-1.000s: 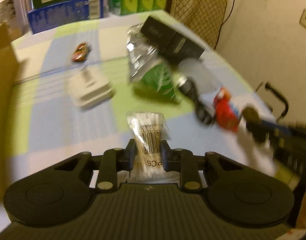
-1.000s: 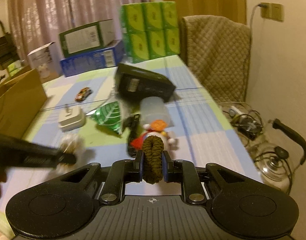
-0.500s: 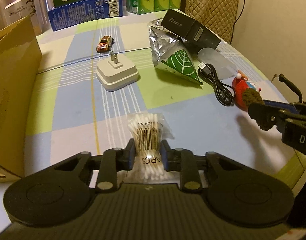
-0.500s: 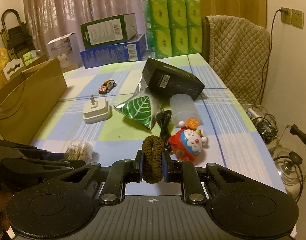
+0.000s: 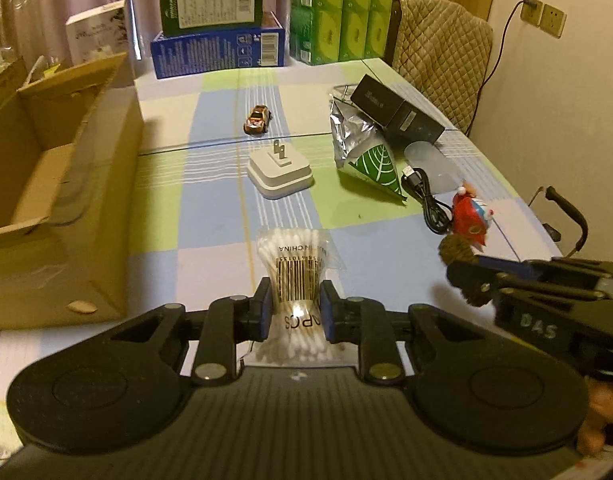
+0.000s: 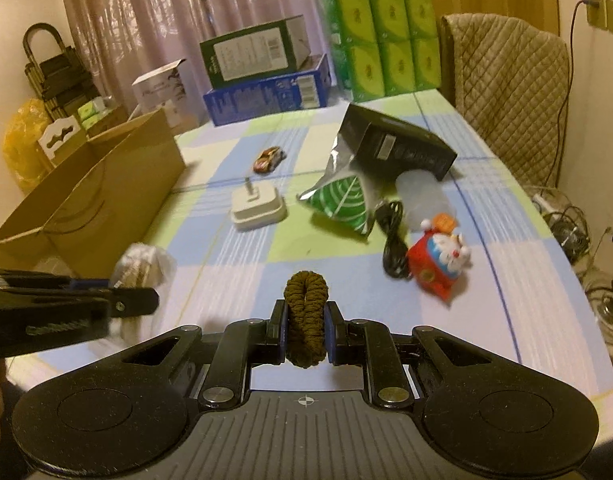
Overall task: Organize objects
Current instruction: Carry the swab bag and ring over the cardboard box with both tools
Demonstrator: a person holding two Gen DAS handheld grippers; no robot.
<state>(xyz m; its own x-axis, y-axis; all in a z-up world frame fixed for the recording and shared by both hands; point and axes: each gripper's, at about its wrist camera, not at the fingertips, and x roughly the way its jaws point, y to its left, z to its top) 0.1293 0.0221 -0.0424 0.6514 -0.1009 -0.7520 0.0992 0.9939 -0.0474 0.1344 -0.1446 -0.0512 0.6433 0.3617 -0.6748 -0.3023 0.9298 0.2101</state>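
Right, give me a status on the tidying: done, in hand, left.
Done: nothing visibly stowed; what shows of the cardboard box looks bare. In hand: left gripper clamps the cotton swab pack; right gripper clamps the brown scrunchie. Left on the table: toy car, charger, foil pouch, cable, red toy, black box.

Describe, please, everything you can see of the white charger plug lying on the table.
The white charger plug is a squarish, rounded block of glossy plastic with a stepped, wider base. It lies flat on the checked tablecloth, its two metal prongs pointing up. It sits between the toy car farther back and the green leaf-print pouch to its right, touching neither. Neither gripper touches it.
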